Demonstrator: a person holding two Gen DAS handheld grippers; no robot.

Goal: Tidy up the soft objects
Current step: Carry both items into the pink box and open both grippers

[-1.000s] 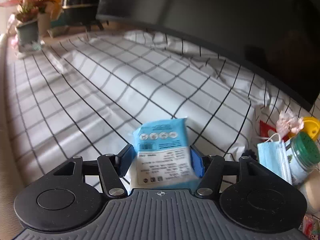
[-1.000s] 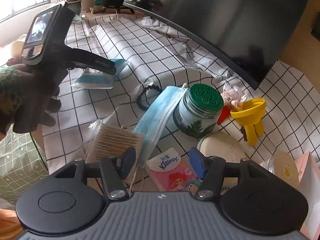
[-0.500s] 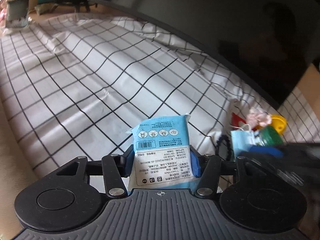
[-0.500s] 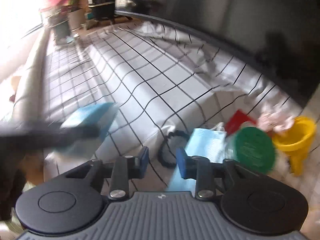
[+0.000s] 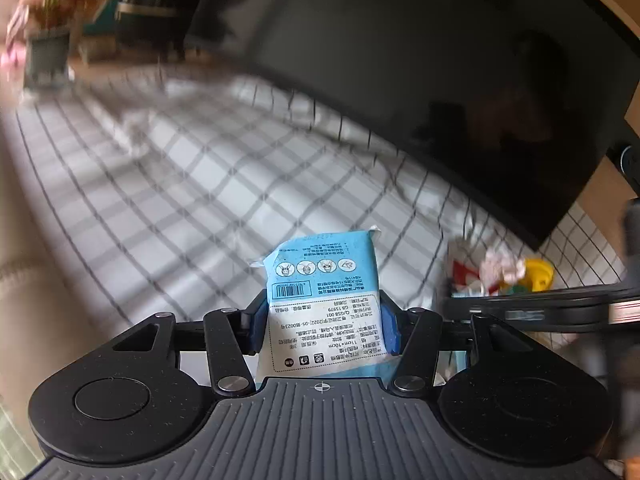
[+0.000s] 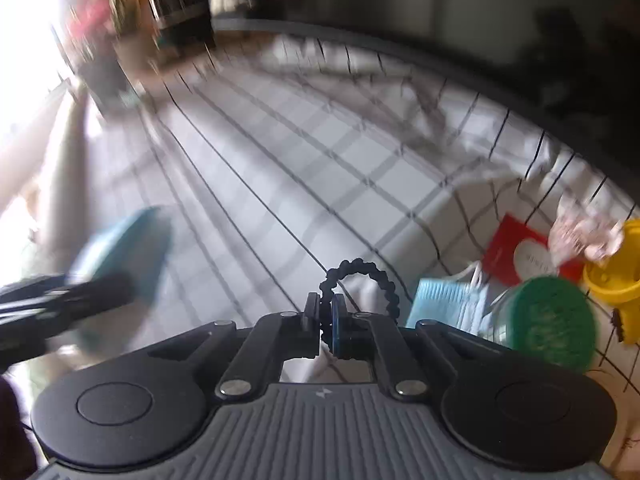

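**Wipes Packet Clamped in the Left Tongs, Hair Tie Pinched in the Right**

Left wrist view: a flat blue-and-white plastic packet of wipes (image 5: pixel 324 300) is held upright between the two blue-padded fingers of the left gripper (image 5: pixel 323 326). The pads are pressed against its two side edges, so the tongs are clamped on it, and its upper half stands out beyond the fingertips. The printed label with a barcode is turned toward the camera. Behind it, a white cloth with a black grid pattern (image 5: pixel 208 184) is spread out, blurred, and a large dark curved screen (image 5: pixel 420 80) rises at the back. Part of the right gripper (image 5: pixel 536 312) is seen crossing the right edge as a dark bar.

Right wrist view: the right gripper (image 6: pixel 326 322) is closed, its fingers brought together on a black scalloped elastic hair tie (image 6: pixel 362 278). The loop's near side is pinched between the pads, and the rest arches out past the fingertips. Only this view shows, just to the right, a pale blue pleated face mask (image 6: pixel 444 304), a green round jar lid (image 6: pixel 552 324), a red card (image 6: pixel 520 252) and a yellow plastic funnel (image 6: pixel 616 264). The packet appears here as a blue blur at the left (image 6: pixel 124 248).
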